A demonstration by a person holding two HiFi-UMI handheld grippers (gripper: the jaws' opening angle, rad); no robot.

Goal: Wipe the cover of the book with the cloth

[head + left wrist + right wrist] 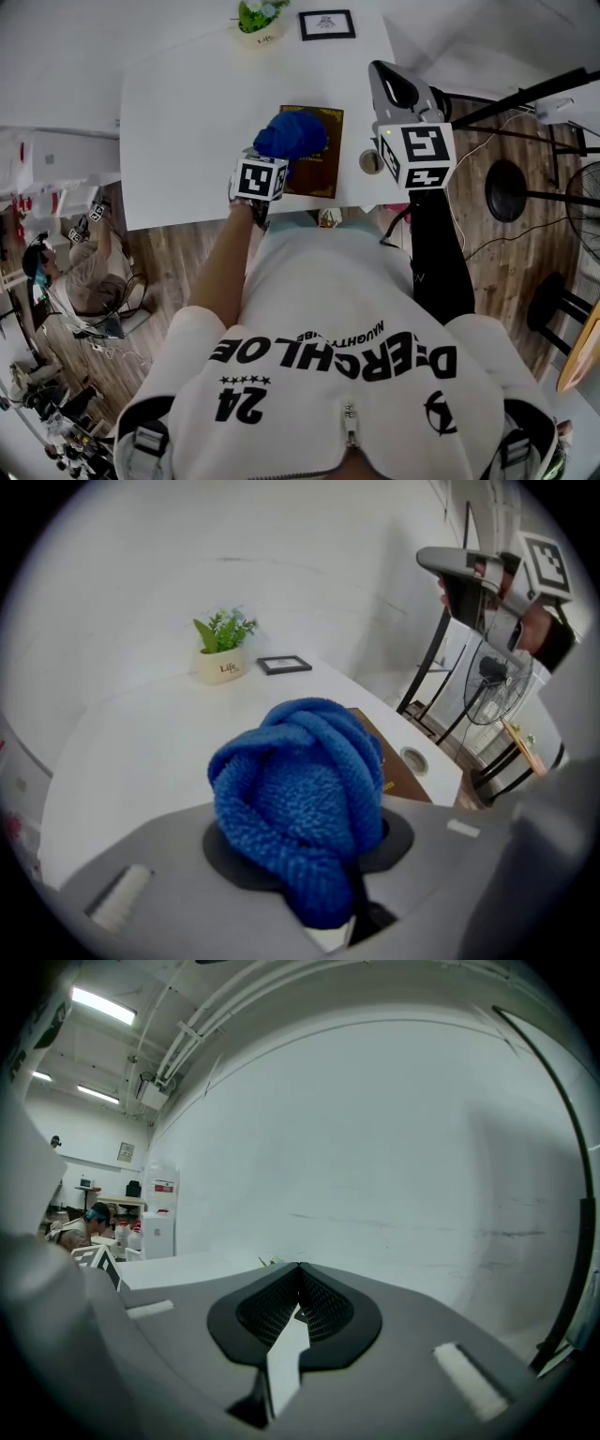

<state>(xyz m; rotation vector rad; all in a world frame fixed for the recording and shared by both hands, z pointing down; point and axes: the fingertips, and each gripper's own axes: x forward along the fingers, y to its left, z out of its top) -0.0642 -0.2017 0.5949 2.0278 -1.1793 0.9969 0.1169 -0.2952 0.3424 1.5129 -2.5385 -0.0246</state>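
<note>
Left gripper (274,157) clamps bunched blue cloth (292,134) over brown book (319,173), frame centre. Press down, sweep cover edge to edge. Right gripper (298,1309) pinched empty, upper right.

Light is bright and even across my head view; the white table (187,103) nearly washes out, with hardly a shadow on it. Strip lights (101,1004) glow at the upper left of my right gripper view. Both gripper views bend hard and darken at the corners (fisheye vignette). In my left gripper view the blue cloth (300,799) is sharp; the lower right blurs grey.
</note>
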